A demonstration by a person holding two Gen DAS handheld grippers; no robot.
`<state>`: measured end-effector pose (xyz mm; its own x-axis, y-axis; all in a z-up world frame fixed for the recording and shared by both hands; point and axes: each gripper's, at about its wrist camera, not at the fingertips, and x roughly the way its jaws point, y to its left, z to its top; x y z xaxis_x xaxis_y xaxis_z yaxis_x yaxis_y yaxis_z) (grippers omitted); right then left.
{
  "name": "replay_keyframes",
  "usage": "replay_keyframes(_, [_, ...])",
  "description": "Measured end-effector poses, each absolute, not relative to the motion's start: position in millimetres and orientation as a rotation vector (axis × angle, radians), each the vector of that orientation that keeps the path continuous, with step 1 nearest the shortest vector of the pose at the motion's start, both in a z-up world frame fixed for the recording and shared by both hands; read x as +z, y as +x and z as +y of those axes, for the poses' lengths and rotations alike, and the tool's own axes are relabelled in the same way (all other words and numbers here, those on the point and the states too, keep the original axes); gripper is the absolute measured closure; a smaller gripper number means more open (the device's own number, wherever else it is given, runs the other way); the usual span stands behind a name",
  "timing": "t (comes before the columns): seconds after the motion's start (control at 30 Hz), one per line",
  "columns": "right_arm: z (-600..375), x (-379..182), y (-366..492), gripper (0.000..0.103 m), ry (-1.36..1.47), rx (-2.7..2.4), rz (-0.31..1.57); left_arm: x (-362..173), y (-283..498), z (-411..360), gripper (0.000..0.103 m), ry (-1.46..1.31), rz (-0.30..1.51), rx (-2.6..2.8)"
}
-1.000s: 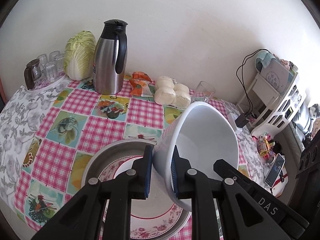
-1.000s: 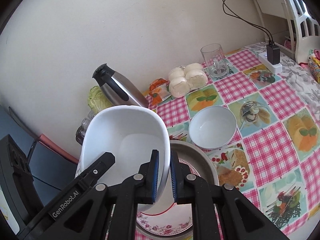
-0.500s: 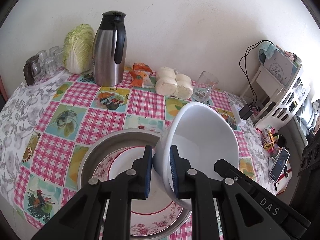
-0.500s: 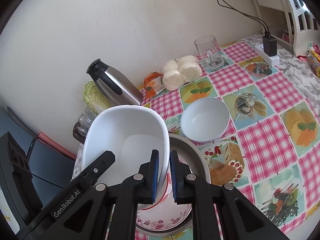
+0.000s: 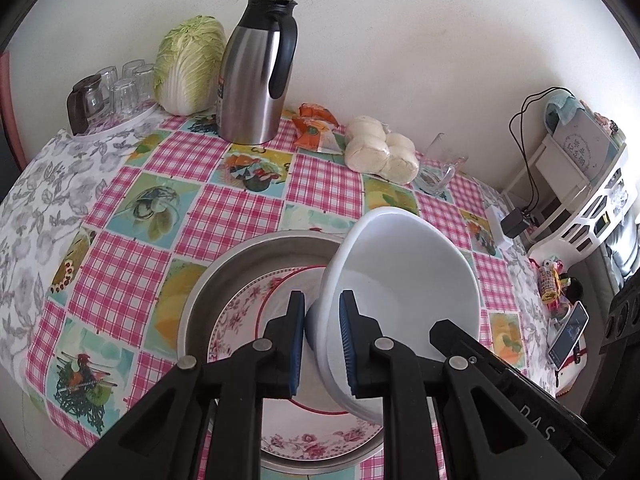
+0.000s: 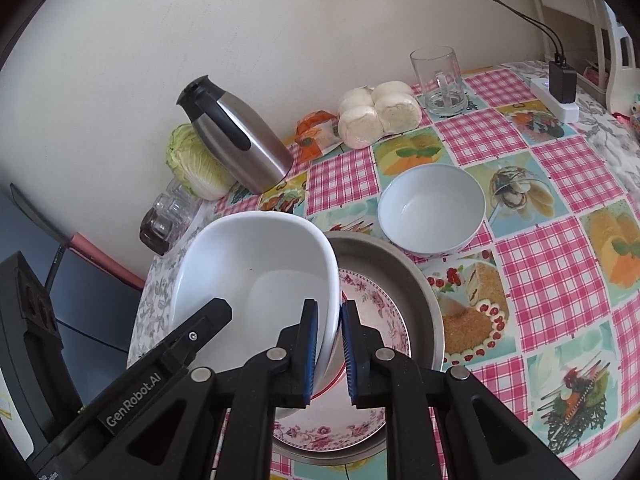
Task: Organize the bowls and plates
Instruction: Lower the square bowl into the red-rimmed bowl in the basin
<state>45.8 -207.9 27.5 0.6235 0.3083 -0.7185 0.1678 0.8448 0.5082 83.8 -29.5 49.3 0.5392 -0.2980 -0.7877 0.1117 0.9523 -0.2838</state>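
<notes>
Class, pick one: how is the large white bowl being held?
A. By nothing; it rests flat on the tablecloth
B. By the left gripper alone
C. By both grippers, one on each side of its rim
C: the left gripper and right gripper each pinch the large white bowl at its rim.

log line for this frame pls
both grippers: shut on large white bowl rim | bowl: tilted over floral plate in metal pan

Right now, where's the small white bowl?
In the right wrist view the small white bowl sits on the checked tablecloth, right of centre, just beyond the steel pan.
</notes>
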Motion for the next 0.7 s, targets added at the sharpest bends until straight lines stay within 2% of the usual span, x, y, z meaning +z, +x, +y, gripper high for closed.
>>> replay_keyframes(0.7, [-190.9, 2.5, 58.8, 0.084, 0.544, 0.100, 1.004, 25.7, 99.4, -10.4, 0.085, -0.269, 1.054, -0.216])
